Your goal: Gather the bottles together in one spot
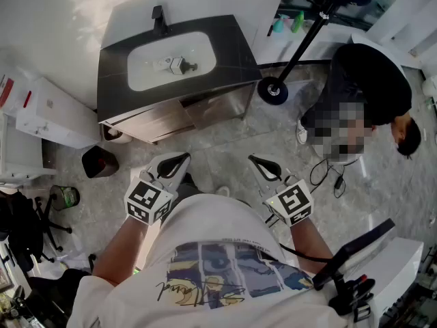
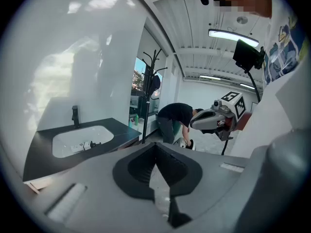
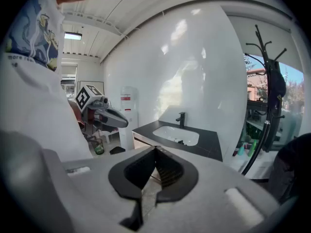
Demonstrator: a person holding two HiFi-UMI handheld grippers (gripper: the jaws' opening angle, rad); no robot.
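My left gripper (image 1: 183, 158) and right gripper (image 1: 254, 160) hang side by side in front of my torso, above the grey floor, both shut with nothing in them. In the left gripper view the jaws (image 2: 156, 144) meet at the tips; the right gripper (image 3: 155, 148) shows the same in its own view. Two bottles, one green (image 1: 298, 20) and one teal (image 1: 278, 24), stand far off on a low ledge by the window, beyond the dark vanity (image 1: 229, 39). Small white items (image 1: 176, 65) lie in its white basin; I cannot tell what they are.
A coat stand (image 1: 274, 91) rises right of the vanity. A person (image 1: 372, 87) bends over at the right, with cables (image 1: 328, 176) on the floor nearby. White cabinets (image 1: 54, 111), a black bin (image 1: 99, 161) and an office chair (image 1: 27, 224) stand at the left.
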